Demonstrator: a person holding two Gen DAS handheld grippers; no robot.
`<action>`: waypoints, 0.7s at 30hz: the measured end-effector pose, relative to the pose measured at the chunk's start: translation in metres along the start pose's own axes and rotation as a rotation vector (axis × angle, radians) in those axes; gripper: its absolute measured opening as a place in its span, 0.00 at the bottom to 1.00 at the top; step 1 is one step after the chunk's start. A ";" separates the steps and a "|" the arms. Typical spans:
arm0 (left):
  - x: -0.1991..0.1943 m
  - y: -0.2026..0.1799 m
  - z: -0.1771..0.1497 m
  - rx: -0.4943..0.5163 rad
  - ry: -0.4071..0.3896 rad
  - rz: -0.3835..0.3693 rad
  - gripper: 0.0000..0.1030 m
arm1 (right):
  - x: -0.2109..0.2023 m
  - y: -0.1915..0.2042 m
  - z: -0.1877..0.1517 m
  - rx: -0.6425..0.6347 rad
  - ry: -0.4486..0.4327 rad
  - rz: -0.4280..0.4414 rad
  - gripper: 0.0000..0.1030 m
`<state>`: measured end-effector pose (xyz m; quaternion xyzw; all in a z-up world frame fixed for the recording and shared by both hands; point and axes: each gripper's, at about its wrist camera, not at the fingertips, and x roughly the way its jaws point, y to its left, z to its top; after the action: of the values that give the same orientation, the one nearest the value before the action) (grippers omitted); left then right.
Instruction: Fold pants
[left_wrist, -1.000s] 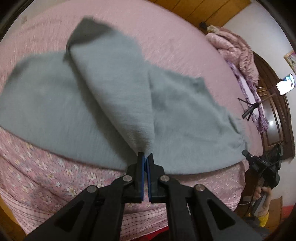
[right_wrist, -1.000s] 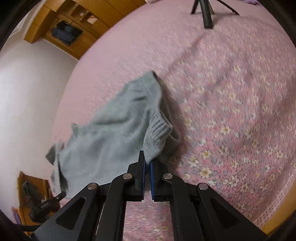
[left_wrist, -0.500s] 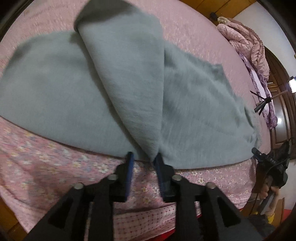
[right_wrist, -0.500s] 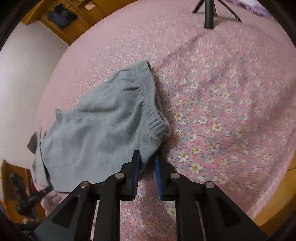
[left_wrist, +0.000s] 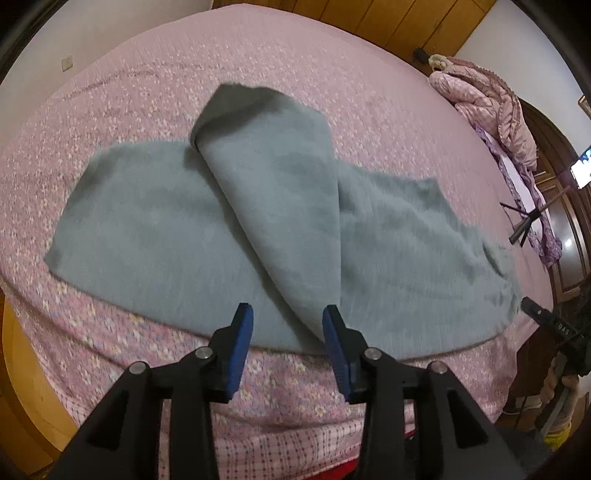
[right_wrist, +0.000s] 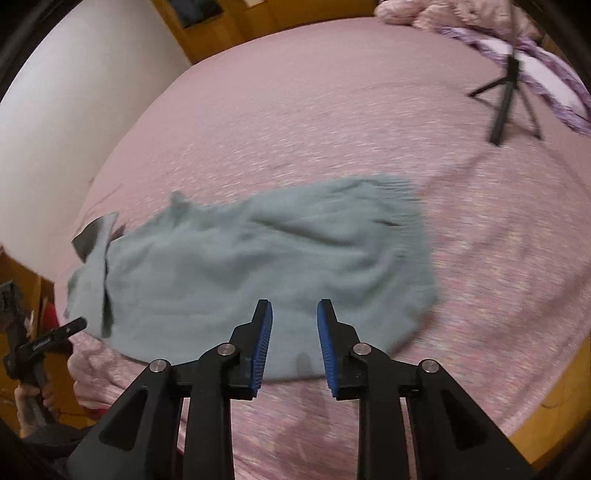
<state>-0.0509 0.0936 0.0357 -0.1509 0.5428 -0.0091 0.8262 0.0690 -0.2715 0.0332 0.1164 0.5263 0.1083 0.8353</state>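
The grey-green pants (left_wrist: 207, 229) lie spread on the pink floral bed (left_wrist: 295, 66), with one leg (left_wrist: 280, 206) folded across the rest toward the near edge. My left gripper (left_wrist: 287, 325) is open and empty, just short of the folded leg's tip. In the right wrist view the pants (right_wrist: 258, 266) lie flat with the ribbed waistband (right_wrist: 402, 206) at the far right. My right gripper (right_wrist: 294, 332) is open and empty over the near edge of the pants.
A pink quilt (left_wrist: 487, 92) is heaped at the bed's far right. A small black tripod (right_wrist: 506, 99) stands on the bed beyond the waistband. The other gripper and hand show at the bed's edge (left_wrist: 561, 339). Wooden cabinets line the wall behind.
Both grippers let go of the pants and opened. Both drew back and up; the folded leg and the waistband corner now lie on the bed.
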 end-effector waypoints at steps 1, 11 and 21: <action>0.001 -0.001 0.004 0.001 -0.005 0.000 0.41 | 0.008 0.009 0.003 -0.008 0.009 0.015 0.26; 0.017 -0.021 0.050 0.026 -0.054 0.023 0.55 | 0.063 0.064 0.015 -0.004 0.042 0.074 0.26; 0.041 -0.040 0.082 0.047 -0.088 0.074 0.66 | 0.084 0.094 0.032 0.019 0.010 0.107 0.26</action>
<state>0.0455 0.0675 0.0388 -0.1115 0.5106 0.0154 0.8524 0.1274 -0.1592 0.0039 0.1518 0.5245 0.1481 0.8246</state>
